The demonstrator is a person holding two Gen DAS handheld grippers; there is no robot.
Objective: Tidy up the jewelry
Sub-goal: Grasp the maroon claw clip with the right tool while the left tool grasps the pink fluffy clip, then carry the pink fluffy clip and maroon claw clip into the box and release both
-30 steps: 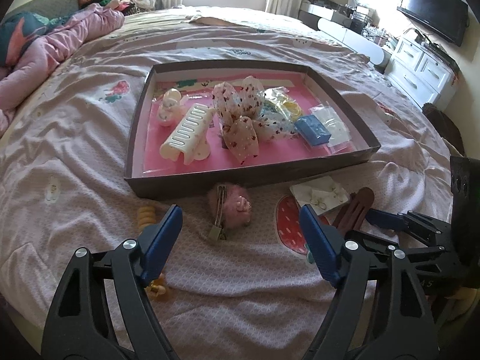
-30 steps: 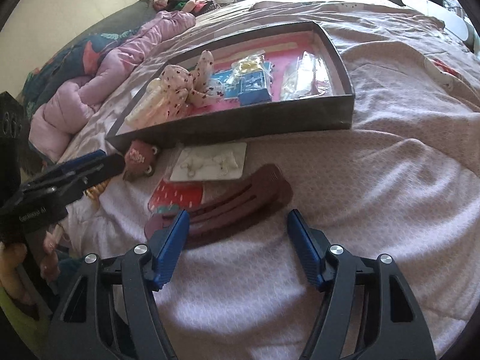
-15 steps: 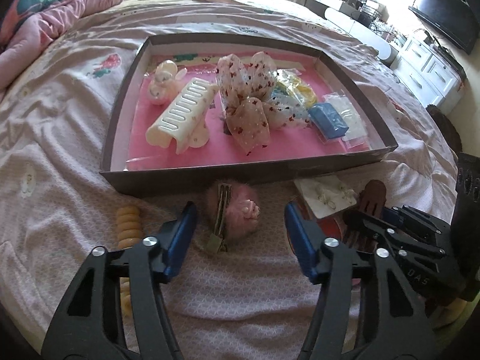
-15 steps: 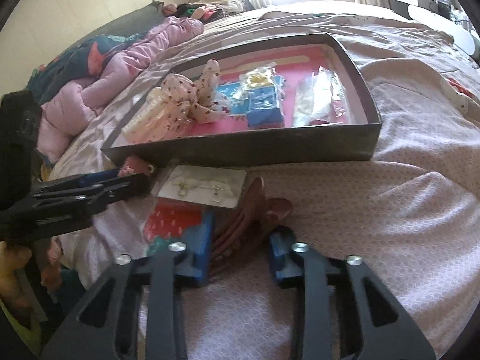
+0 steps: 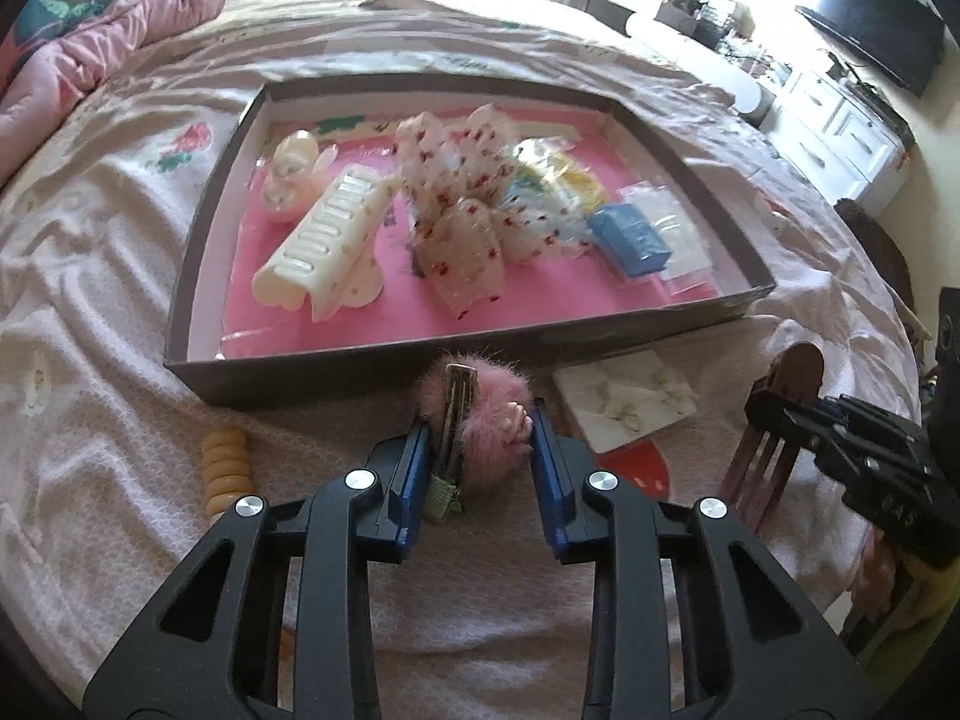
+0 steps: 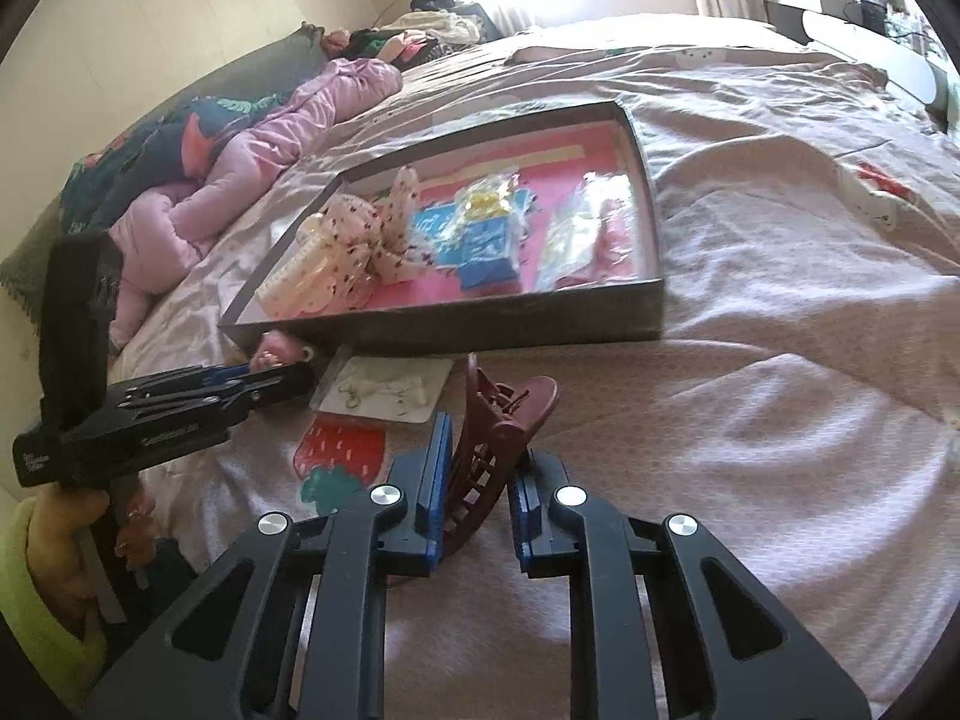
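A pink bedspread [image 5: 108, 324] fills both views. The tray [image 5: 198, 222] sits at centre frame, holding clips and packets. In the left view's lower centre the left gripper [image 5: 480, 432] is closed on the pompom clip [image 5: 480, 414], just before the tray wall. In the right view's lower centre the right gripper [image 6: 477, 468] is clamped on the claw clip [image 6: 492, 438], tilted up off the bedspread. An earring card [image 6: 384, 396] lies between them.

Tray [image 5: 180, 324] on the bed [image 5: 90, 276]; inside, comb clip [image 5: 327, 240] left, bow [image 5: 462, 210] centre, packets [image 5: 630, 234] right. Before it (touching its wall): fuzzy clip [image 5: 480, 414]; earring card [image 5: 624, 402] to its right; claw clip [image 6: 498, 438] beyond.
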